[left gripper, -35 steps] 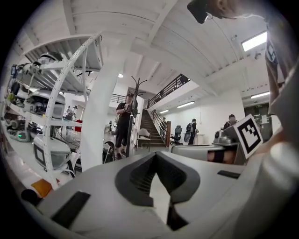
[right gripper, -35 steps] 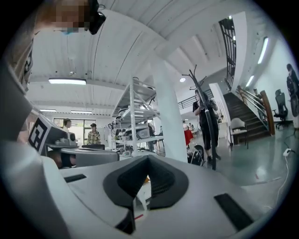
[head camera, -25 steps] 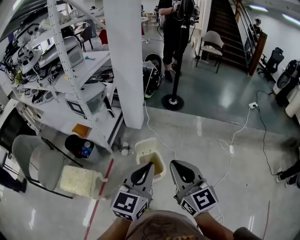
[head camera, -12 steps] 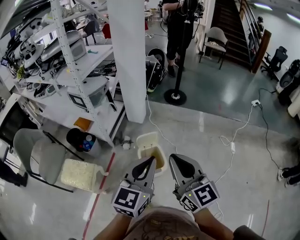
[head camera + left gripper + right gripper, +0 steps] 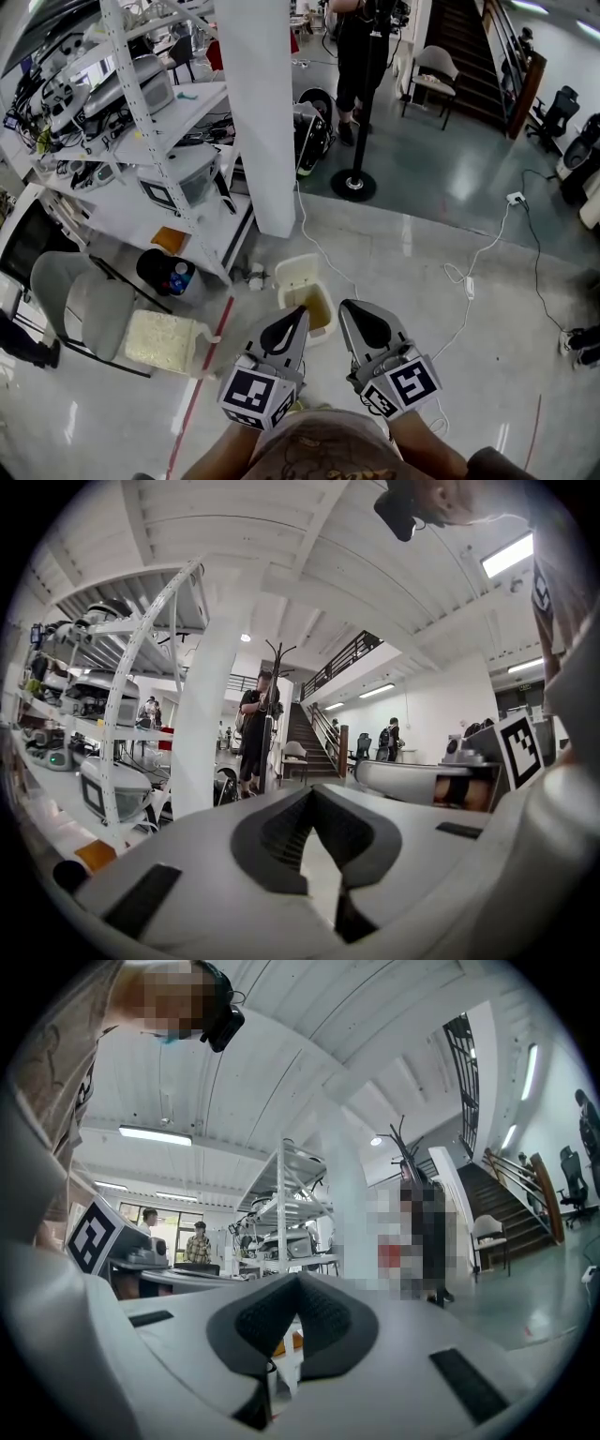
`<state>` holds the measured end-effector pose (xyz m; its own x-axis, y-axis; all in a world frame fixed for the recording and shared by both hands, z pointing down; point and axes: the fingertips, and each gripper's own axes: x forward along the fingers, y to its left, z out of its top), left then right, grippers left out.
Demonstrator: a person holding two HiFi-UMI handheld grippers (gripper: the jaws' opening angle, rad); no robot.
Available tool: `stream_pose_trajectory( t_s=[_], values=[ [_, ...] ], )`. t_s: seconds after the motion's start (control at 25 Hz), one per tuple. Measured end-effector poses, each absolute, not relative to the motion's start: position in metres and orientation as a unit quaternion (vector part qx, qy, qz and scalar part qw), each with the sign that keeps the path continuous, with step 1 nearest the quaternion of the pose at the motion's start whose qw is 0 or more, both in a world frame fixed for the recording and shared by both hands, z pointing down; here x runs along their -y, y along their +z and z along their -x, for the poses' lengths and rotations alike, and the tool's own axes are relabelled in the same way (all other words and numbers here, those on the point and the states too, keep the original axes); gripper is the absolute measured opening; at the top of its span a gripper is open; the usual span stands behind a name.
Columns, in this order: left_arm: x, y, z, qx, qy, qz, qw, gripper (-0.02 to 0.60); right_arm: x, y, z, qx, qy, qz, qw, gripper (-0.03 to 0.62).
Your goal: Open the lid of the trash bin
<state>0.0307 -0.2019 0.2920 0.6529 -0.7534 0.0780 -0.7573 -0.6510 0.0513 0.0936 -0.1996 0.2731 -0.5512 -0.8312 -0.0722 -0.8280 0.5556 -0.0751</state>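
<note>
A small cream trash bin [image 5: 292,277] stands on the floor just beyond my grippers in the head view. A pale flap stands at its far side and a brownish opening [image 5: 317,315] shows at its near side. My left gripper [image 5: 298,315] hangs over the bin's near left edge, jaws together with nothing between them. My right gripper [image 5: 345,308] is level with it, just right of the bin, also shut and empty. The left gripper [image 5: 312,794] and right gripper [image 5: 298,1280] each show pads meeting at the tip in their own views, where the bin is hidden.
A white pillar [image 5: 253,112] and a loaded metal shelf rack [image 5: 141,122] rise beyond the bin. A black bucket [image 5: 164,272], a grey chair [image 5: 84,309] and a cream foam pad [image 5: 169,342] lie to the left. A white cable [image 5: 459,281] trails right. A person [image 5: 361,47] stands by a black stand base [image 5: 353,185].
The view has drifted slightly, so the bin sits a little higher in frame. Both grippers stay shut, close together near the bin.
</note>
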Motion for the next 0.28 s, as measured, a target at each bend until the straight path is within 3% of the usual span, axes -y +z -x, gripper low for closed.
stream_pose_trajectory(
  t_s=[0.28],
  values=[
    [0.1964, 0.2931, -0.0304, 0.417, 0.028, -0.908, 0.036, -0.014, 0.1948, 0.2752, -0.0946, -0.882, -0.017, 0.469, 0.055, 0.02]
  ],
)
